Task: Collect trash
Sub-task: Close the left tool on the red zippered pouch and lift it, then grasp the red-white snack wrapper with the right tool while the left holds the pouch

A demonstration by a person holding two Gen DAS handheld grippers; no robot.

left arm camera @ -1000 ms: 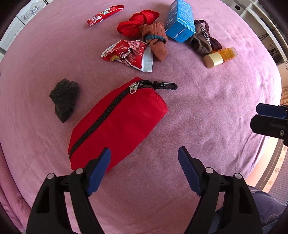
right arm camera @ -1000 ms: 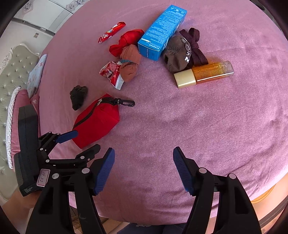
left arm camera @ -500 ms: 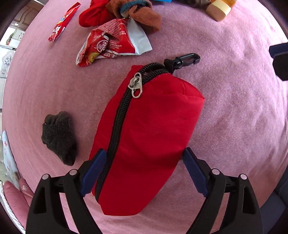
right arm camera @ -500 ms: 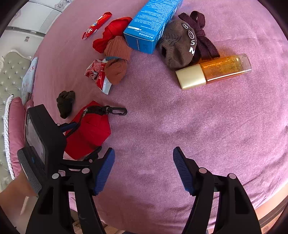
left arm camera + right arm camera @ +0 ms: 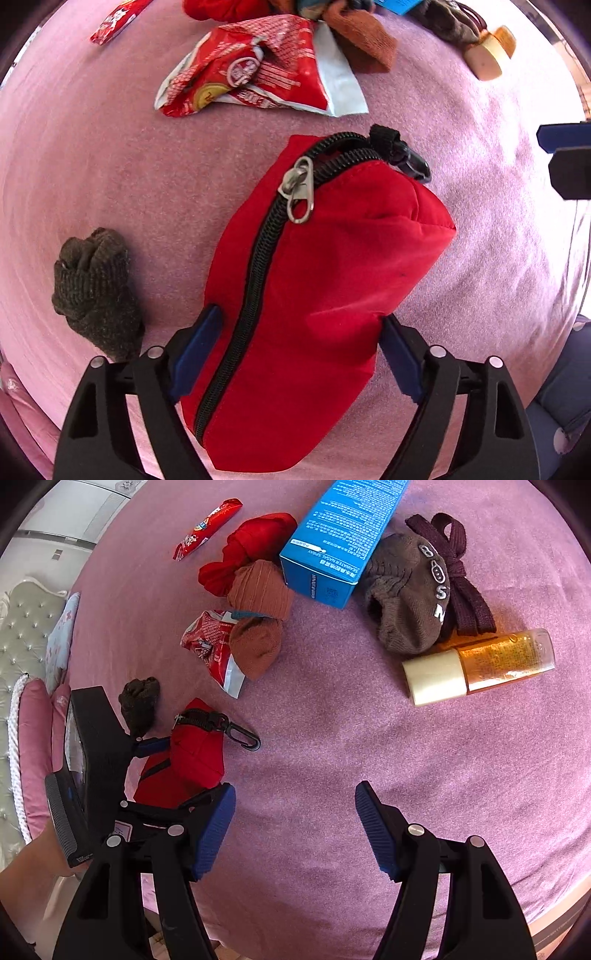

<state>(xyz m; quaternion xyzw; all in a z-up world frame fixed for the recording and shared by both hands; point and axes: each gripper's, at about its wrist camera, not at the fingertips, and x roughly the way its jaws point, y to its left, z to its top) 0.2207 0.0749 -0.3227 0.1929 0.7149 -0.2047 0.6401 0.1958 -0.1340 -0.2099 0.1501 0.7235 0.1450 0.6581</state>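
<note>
Red pouch (image 5: 317, 295) pinched in the closing left gripper (image 5: 299, 354); only the right view shows the empty, spread right gripper (image 5: 295, 830).

We saw a pink-purple bedspread (image 5: 369, 738) bearing, at upper frame, wrappers (image 5: 212, 648), socks (image 5: 404, 594), a blue box (image 5: 332, 542), an amber bottle (image 5: 480, 666), and a red pouch (image 5: 192, 757) lower left.

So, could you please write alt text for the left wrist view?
The left gripper straddles a red pouch on a pink cover. A dark sock lies to its left, a red wrapper beyond.
</note>
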